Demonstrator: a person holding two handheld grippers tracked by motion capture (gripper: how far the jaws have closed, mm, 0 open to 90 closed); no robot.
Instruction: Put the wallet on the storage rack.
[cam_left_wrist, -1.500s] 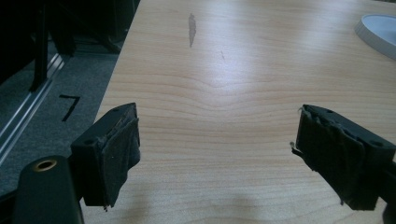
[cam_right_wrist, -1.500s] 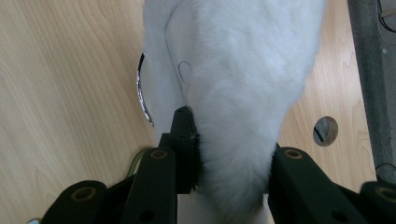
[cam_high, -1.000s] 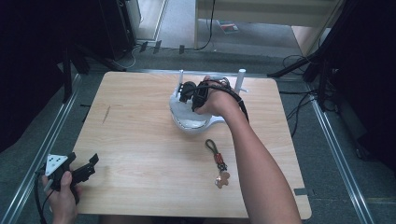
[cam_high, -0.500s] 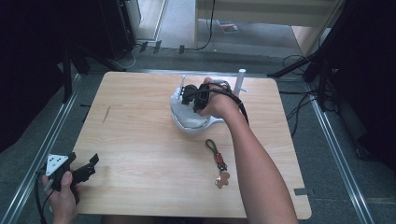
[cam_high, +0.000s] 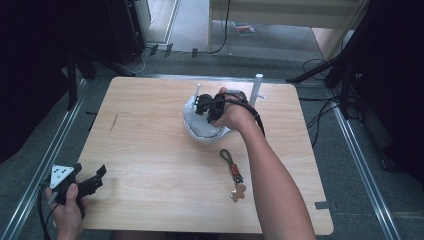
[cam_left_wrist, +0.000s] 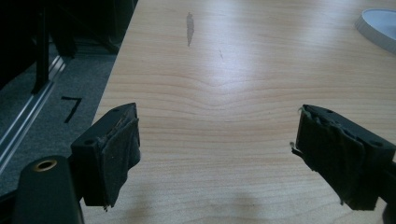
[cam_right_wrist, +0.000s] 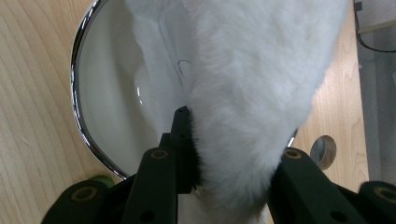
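Keychain (cam_high: 232, 174) on wooden table (cam_high: 150, 150)

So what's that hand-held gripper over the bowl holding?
The right hand-held gripper pinches a white fluffy fabric piece by its lower end, above the shiny-rimmed white bowl.

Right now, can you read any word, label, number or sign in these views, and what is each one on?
"7": a black mark shaped like that digit on the grey floor beside the table, left gripper view.
No other readable text: none on the white furry thing, the bowl or the keychain.
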